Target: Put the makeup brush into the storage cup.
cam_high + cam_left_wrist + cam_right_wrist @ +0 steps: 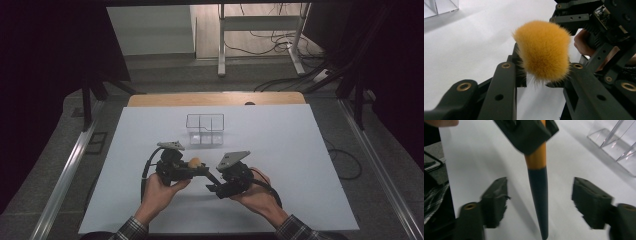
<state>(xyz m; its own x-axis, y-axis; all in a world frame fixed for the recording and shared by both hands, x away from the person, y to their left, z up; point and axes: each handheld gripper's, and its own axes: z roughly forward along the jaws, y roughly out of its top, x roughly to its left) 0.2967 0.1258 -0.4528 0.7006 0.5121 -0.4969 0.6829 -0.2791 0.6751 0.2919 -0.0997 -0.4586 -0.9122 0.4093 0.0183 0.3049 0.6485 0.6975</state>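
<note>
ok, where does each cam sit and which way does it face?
High view: above the person's side, looking forward and down at the table; both hands and claws show.
Left gripper view: on the left claw, looking along its jaws at the brush.
Right gripper view: on the right claw, facing the brush handle.
Shared: brush, clear organizer.

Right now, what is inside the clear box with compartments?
The clear box appears empty: only its dividers and the white table show through. The brush is outside it, held in the left gripper.
</note>
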